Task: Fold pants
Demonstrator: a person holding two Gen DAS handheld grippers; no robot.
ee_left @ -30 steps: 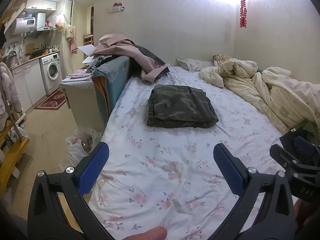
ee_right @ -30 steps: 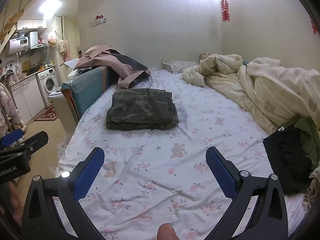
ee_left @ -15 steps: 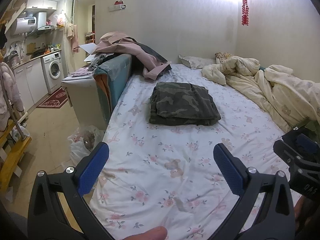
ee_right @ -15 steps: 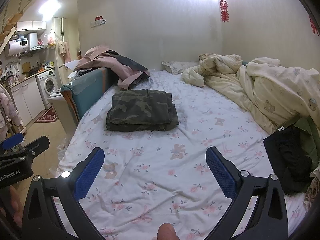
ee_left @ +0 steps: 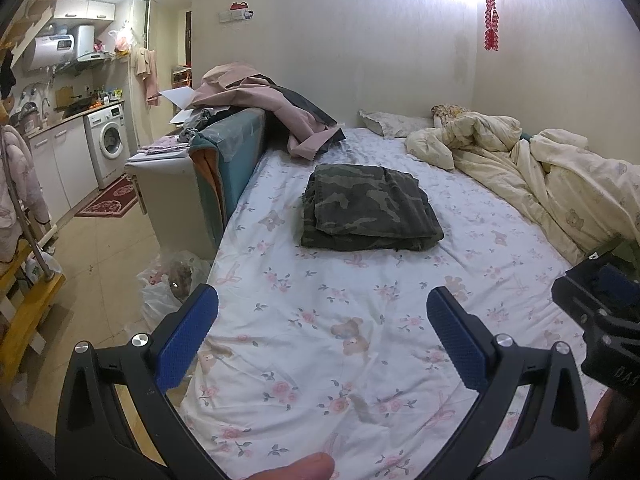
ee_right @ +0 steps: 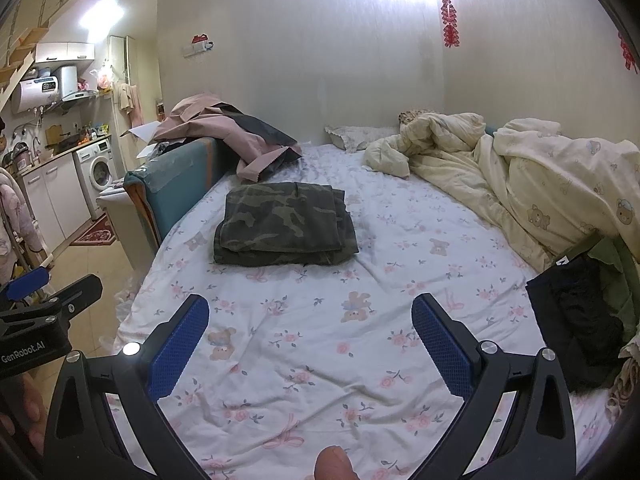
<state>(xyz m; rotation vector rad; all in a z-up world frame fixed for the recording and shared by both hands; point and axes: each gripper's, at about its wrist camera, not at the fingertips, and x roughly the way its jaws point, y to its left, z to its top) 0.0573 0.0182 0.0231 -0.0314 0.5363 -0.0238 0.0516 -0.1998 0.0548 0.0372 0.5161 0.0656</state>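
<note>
The camouflage pants (ee_left: 370,208) lie folded in a neat rectangle on the floral bed sheet (ee_left: 320,320), toward the bed's left side; they also show in the right wrist view (ee_right: 284,224). My left gripper (ee_left: 322,336) is open and empty, held above the near part of the bed, well short of the pants. My right gripper (ee_right: 310,340) is open and empty, likewise back from the pants. The right gripper shows at the right edge of the left wrist view (ee_left: 600,320). The left gripper shows at the left edge of the right wrist view (ee_right: 44,312).
A crumpled cream duvet (ee_right: 520,184) fills the bed's right side. Dark clothes (ee_right: 576,320) lie at the near right. A teal headboard-like panel (ee_left: 228,160) with pink clothes (ee_left: 256,96) borders the left. The floor, a plastic bag (ee_left: 172,280) and a washing machine (ee_left: 110,144) lie left.
Both grippers have drifted slightly back and up; the pants look a little farther off. The jaws stay open and the pants have not moved.
</note>
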